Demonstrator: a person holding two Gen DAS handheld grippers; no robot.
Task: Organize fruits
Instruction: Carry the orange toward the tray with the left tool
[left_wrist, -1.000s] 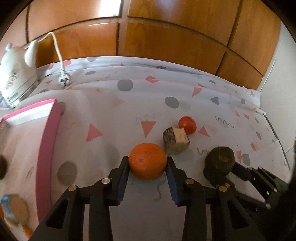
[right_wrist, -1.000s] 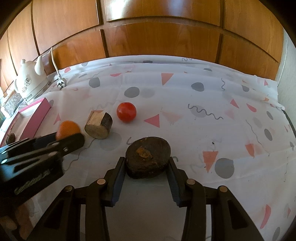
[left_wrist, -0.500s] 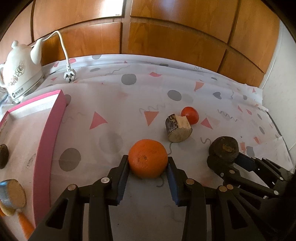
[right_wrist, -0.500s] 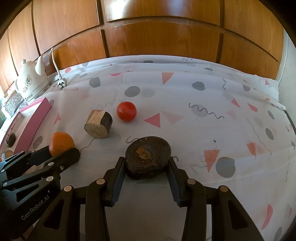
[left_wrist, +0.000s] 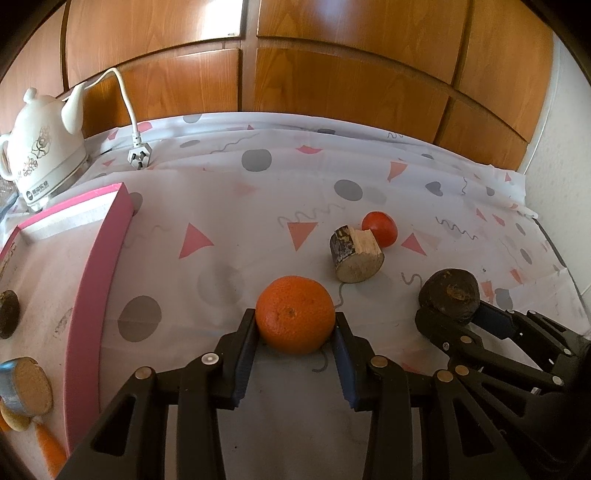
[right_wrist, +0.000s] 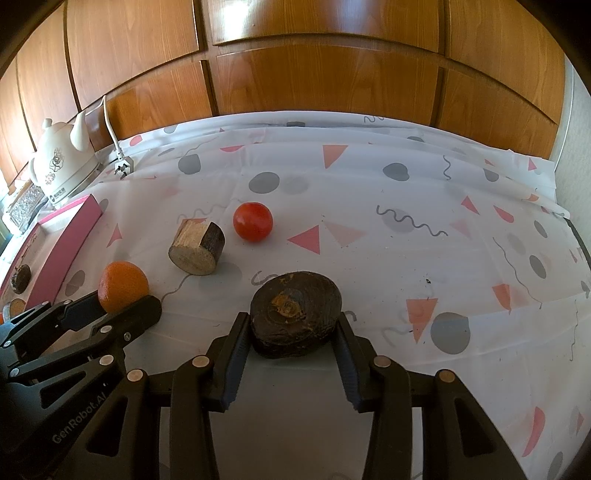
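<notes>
Left wrist view gives me my count: one orange (left_wrist: 294, 314), one tomato (left_wrist: 380, 228), one cut log piece (left_wrist: 355, 253), one dark brown fruit (left_wrist: 450, 293), all out on the patterned tablecloth (left_wrist: 229, 206). My left gripper (left_wrist: 295, 345) is clamped on the orange. My right gripper (right_wrist: 292, 345) is clamped on the dark brown fruit (right_wrist: 295, 311). One pink tray (left_wrist: 96, 273) sits to my left, holding a dark round piece (left_wrist: 7, 314) and a few items at its near edge that I cannot identify. One white kettle (left_wrist: 44, 151) stands behind it, its plug (left_wrist: 139, 158) lying on the cloth. Compared with a second ago, more of the tray has come into view and the kettle sits further inside the picture; both grips are unchanged.
</notes>
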